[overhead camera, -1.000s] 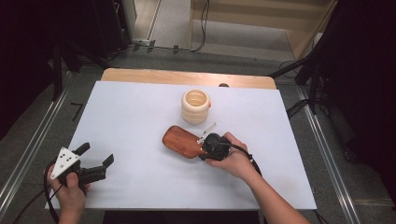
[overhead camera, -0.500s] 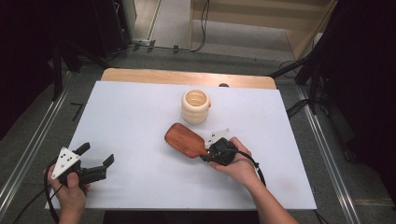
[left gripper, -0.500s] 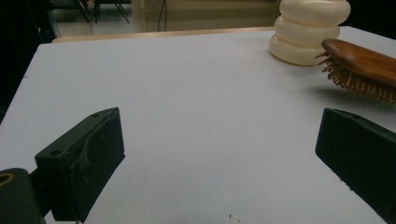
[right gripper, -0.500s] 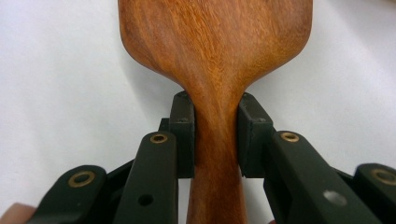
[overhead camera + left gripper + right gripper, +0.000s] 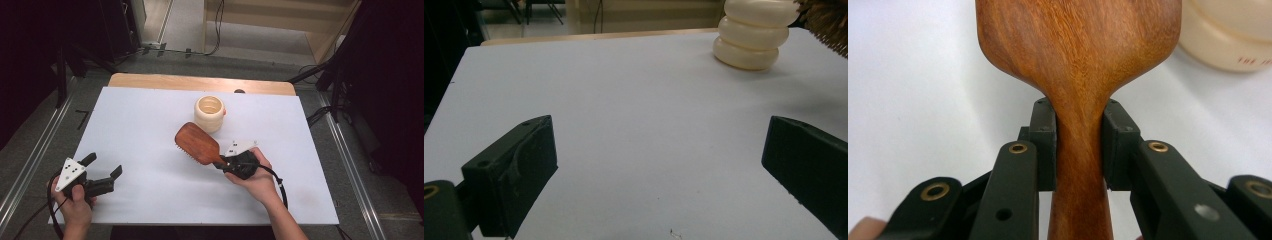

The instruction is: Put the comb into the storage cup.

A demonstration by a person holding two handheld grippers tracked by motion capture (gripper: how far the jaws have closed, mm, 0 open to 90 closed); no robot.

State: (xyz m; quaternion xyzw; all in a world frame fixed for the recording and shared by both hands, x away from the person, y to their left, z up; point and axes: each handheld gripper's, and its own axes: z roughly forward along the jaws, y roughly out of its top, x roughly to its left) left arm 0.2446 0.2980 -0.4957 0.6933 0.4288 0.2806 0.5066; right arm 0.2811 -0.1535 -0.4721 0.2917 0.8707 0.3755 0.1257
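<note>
Right hand-held gripper [image 5: 223, 161] lifts hairbrush [image 5: 196, 143] above white table [image 5: 150, 125].

The cream ribbed cup [image 5: 209, 113] stands at the centre rear of the worktop [image 5: 140, 125]; the wooden hairbrush [image 5: 196, 143] is raised just in front of it, blocking that approach. The worktop's left half and far right edge are open for passage.

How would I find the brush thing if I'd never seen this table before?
Start at the big white table and find the cream ridged cup standing near its far edge. Just in front of it, the right tool grips a wooden hairbrush by its handle. It is the one reddish-brown paddle with bristles underneath; the left tool holds nothing.
</note>
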